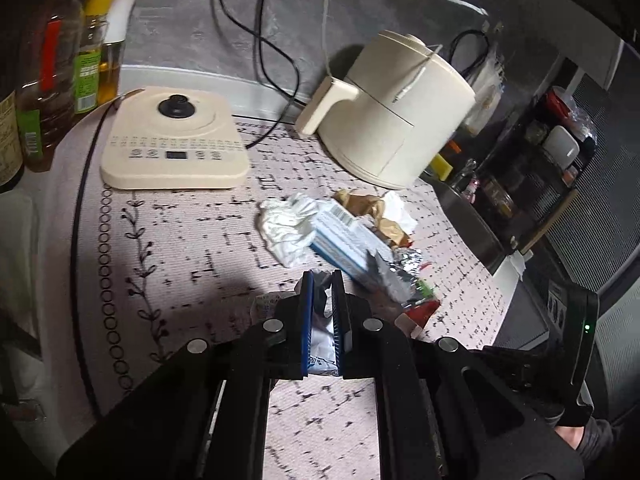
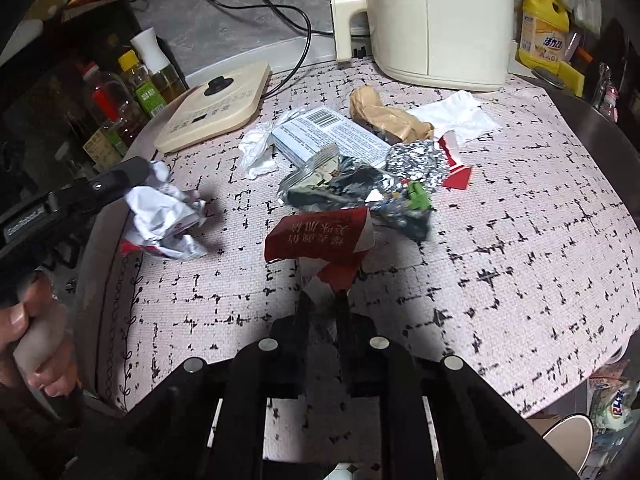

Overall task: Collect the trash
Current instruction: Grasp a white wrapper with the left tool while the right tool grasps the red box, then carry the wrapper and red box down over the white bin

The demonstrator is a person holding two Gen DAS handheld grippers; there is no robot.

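Two claws [image 1: 322,280], two cream appliances [image 1: 174,140].

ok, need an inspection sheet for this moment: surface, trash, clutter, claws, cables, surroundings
Surface: patterned mat, trash piled mid-table.
Trash: left on the mat are a white tissue, barcode box, brown paper, foil wrappers, white napkin.
Clutter: cooker base, cream appliance.
Claws: left claw shut on crumpled paper; right claw shut on red carton.
Cables: black cords run down the wall onto the mat behind the cooker base.
Surroundings: oil bottles at left, yellow detergent at right, dark rack.
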